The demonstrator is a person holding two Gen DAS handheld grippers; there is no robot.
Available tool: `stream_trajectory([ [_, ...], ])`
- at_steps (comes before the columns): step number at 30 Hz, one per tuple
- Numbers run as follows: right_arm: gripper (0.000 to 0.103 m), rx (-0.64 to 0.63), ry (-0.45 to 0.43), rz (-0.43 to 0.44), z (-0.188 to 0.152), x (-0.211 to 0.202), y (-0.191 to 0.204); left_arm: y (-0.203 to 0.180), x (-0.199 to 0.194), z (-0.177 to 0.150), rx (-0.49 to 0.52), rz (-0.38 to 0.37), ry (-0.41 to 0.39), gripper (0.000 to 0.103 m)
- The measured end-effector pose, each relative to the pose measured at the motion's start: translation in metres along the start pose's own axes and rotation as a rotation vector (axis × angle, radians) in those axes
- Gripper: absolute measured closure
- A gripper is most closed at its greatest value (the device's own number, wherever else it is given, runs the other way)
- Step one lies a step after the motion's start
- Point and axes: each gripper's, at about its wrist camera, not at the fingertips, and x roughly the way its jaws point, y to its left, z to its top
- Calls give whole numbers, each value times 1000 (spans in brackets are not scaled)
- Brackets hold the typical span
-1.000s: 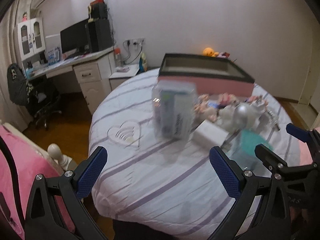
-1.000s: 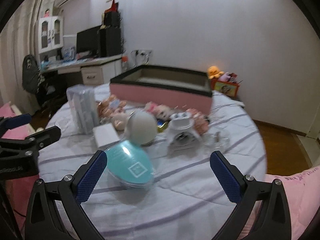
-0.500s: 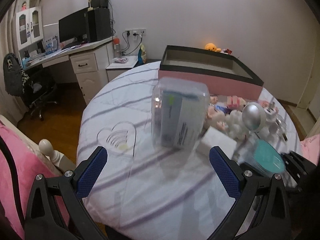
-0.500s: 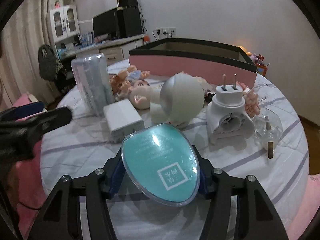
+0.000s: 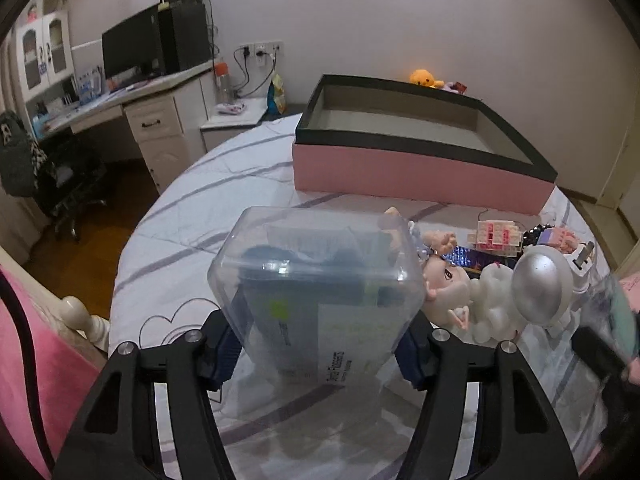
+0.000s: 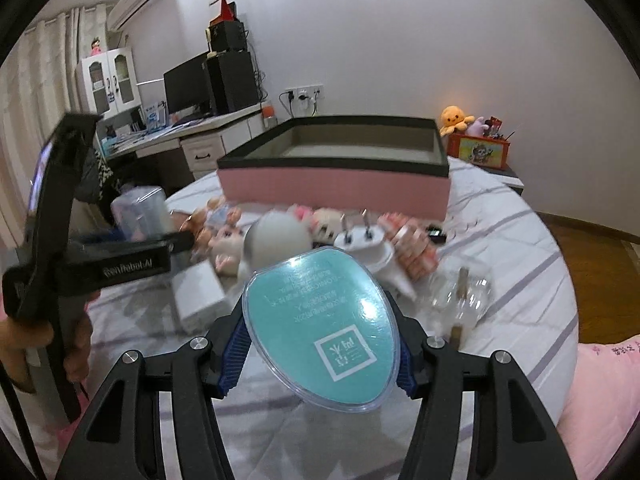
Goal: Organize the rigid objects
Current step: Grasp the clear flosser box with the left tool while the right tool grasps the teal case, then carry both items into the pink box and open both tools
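— Left gripper [image 5: 316, 350] first: what does it have?

— Its jaws have just been closing, and now the blue pads sit against the two lower sides of the clear plastic box [image 5: 316, 300], so it is clamped on that box. The box stands upright on the round bed [image 5: 192, 216], straight ahead of the fingers, with printed packaging visible through its walls.

— And the right gripper [image 6: 320, 354]?

— Its jaws have closed in too, and they grip the teal oval case [image 6: 322, 328] by its two long edges. The case is tilted, with its narrow end toward the camera and its clear rim overhanging the fingers.

— Where is each held thing relative to the rest?

— In the left wrist view, the box is at the left end of the clutter; dolls [image 5: 444, 280] and a silver round object [image 5: 540, 288] lie just beside it on its right. In the right wrist view, a white block [image 6: 198, 294], a white plug adapter [image 6: 368, 248] and a clear glass piece [image 6: 460, 292] lie just beyond the case.

— And the pink bin?

— The pink bin [image 5: 420, 176], with its dark rim, stands open at the far side of the bed, beyond the clutter and apart from both held things.

— Can each gripper see the other?

— Yes. The right wrist view shows the left one from the side, with a hand [image 6: 76, 340] on its handle.
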Motion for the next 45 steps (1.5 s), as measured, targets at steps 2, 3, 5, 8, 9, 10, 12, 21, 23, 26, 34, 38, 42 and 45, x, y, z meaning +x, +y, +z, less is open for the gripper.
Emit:
stream_trajectory([
  [2,43,6,-10,-3,7,2,-5,-1,-7,3,1,3,-19,39],
  [3,43,5,-13,-2,11,2,-6,-1,-14,6,1,5,-39,39],
  [5,43,3,-34,0,20,0,-8,-6,-28,15,21,14,-86,39],
  [8,43,-8,-70,0,39,-4,-10,-14,-42,32,42,22,-144,39],
  [9,43,-12,-83,1,47,-4,-10,-17,-46,41,49,19,-164,39],
  [10,43,-13,-94,2,55,-3,-13,-20,-48,48,58,19,-180,39],
  [12,43,-14,-116,11,72,-1,-15,-27,-51,63,77,30,-211,39],
  [21,43,-17,-120,35,140,49,-35,-50,-5,141,129,15,-250,39],
  [23,43,-11,-93,27,147,68,-43,-54,14,153,133,6,-234,39],
  [26,42,12,-47,30,152,99,-58,-62,53,167,147,8,-195,39],
  [34,42,28,107,-8,148,158,-74,-68,112,166,165,43,-50,36],
  [38,16,56,146,-16,150,158,-77,-71,106,164,185,43,-43,14],
  [42,12,64,114,0,153,140,-73,-61,72,158,168,47,-94,9],
  [45,12,59,62,-7,156,112,-67,-47,33,150,129,40,-145,7],
])
